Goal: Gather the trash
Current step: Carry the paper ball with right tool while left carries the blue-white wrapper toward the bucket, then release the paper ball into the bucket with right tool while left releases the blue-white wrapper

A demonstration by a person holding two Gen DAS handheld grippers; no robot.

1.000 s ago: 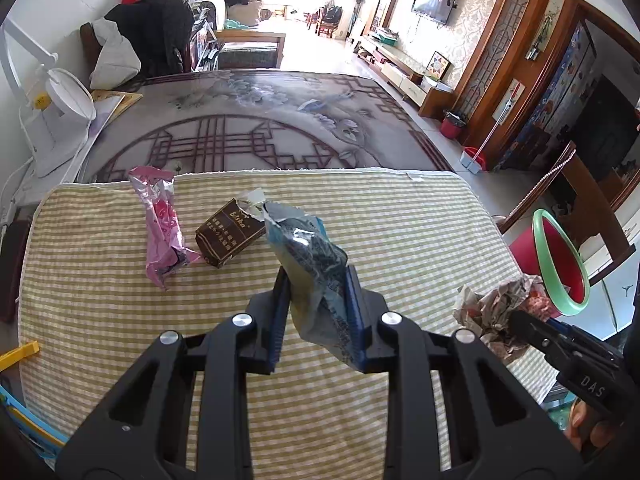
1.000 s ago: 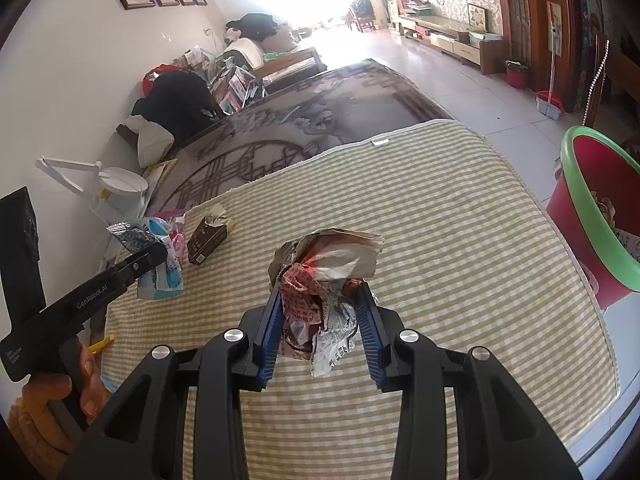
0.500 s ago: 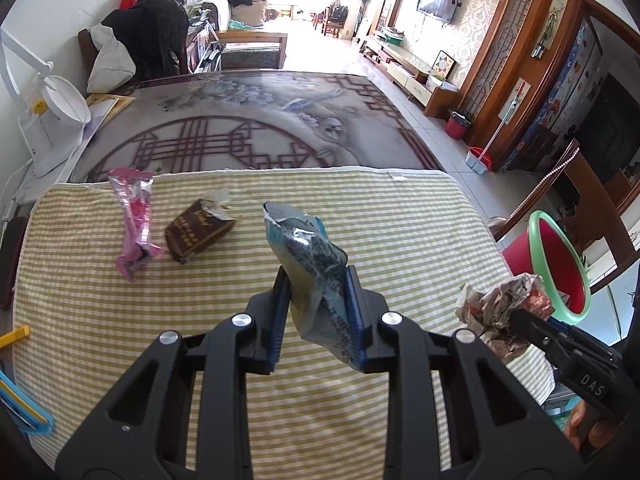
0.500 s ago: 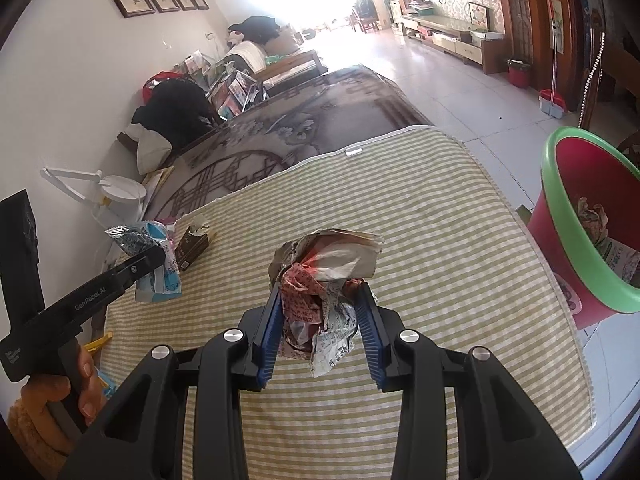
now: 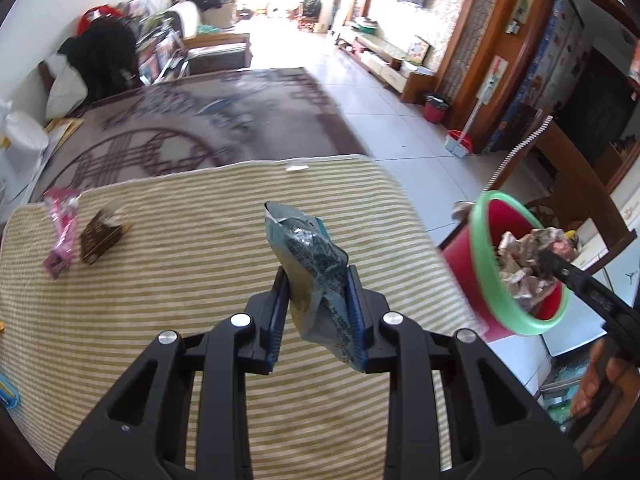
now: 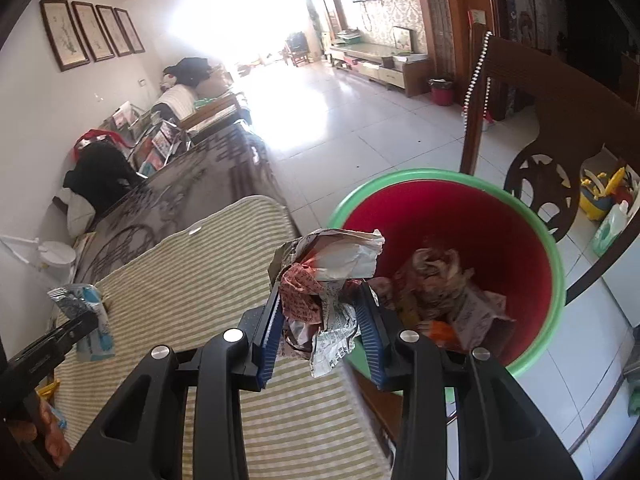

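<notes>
On the striped mat [image 5: 168,280], far left, a pink wrapper [image 5: 60,236] lies beside a brown box [image 5: 100,236]. Center: left gripper [image 5: 316,316] pinches a blue foil bag [image 5: 316,276] above the mat, jaws pressed on both sides of it. Right: right gripper [image 6: 320,336] clamps a crumpled paper wad [image 6: 324,284] at the near rim of the red bin [image 6: 532,256], which holds other paper trash w/ an orange scrap.

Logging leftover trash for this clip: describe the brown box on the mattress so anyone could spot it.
On the striped mattress, look to its far left corner in the left wrist view. The brown box lies beside a pink wrapper; it is the dark, boxy one with torn paper at its top.
</notes>
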